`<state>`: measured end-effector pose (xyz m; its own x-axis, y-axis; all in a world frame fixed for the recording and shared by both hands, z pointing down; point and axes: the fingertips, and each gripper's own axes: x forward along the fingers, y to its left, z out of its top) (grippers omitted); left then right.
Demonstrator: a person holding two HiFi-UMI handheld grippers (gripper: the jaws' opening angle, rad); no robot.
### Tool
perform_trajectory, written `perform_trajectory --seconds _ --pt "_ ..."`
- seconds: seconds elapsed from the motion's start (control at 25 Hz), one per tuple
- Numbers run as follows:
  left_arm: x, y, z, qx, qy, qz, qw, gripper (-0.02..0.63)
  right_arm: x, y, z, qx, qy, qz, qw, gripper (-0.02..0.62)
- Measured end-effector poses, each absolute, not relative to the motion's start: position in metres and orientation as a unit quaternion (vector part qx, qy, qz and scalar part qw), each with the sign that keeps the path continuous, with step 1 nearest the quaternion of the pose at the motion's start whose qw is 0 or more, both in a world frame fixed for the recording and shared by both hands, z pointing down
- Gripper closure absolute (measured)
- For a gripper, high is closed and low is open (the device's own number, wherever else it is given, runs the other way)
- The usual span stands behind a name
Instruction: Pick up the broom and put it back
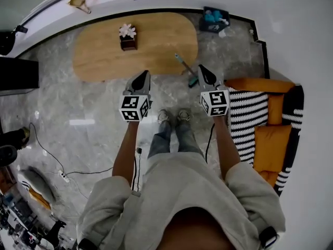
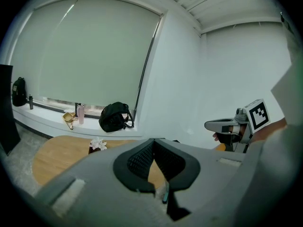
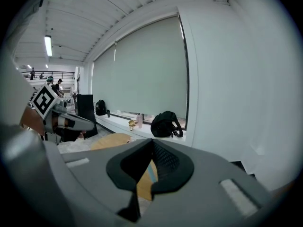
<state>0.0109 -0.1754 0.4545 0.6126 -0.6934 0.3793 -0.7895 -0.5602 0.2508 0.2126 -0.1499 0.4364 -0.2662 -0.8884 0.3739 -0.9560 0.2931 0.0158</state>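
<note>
While the right claw (image 1: 202, 70) is clenched empty, the broom (image 1: 183, 64) lies left of it.

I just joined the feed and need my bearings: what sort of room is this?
Most likely a living-room-style lounge: an oval light-wood low table on a grey stone-look floor, an orange sofa with a black-and-white striped throw beside it, and a wide pale roller blind drawn down.

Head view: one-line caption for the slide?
Person holds left gripper and right gripper, jaws shut, near a broom by the table.
</note>
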Motion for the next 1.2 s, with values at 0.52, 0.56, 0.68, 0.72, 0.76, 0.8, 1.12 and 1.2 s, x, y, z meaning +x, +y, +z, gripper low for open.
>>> perform_trajectory --seconds 0.52,0.56,0.68,0.72,0.76,0.8,1.12,1.2 --pt "0.038 -0.178 0.476 0.856 -0.458 0.134 0.201 0.606 0.241 -0.168 0.465 0.558 -0.807 0.121 0.15 0.594" --pt "0.04 -0.178 0.479 0.855 -0.458 0.134 0.202 0.606 0.242 -0.168 0.467 0.557 -0.808 0.121 0.151 0.594" --pt "0.046 -0.177 0.489 0.854 -0.457 0.135 0.208 0.606 0.244 -0.167 0.478 0.555 -0.808 0.126 0.153 0.594" --pt "0.048 -0.176 0.493 0.854 -0.456 0.136 0.211 0.606 0.244 -0.165 0.483 0.554 -0.808 0.129 0.154 0.594" --pt "0.05 -0.175 0.498 0.854 -0.455 0.137 0.214 0.606 0.244 -0.163 0.488 0.554 -0.807 0.133 0.156 0.594" --pt "0.051 -0.174 0.504 0.853 -0.454 0.138 0.217 0.606 0.244 -0.161 0.495 0.553 -0.806 0.137 0.157 0.594" --pt "0.049 -0.158 0.553 0.847 -0.449 0.15 0.24 0.606 0.238 -0.139 0.552 0.552 -0.798 0.169 0.172 0.594" --pt "0.046 -0.157 0.564 0.845 -0.451 0.152 0.245 0.606 0.238 -0.136 0.565 0.553 -0.795 0.175 0.176 0.594"
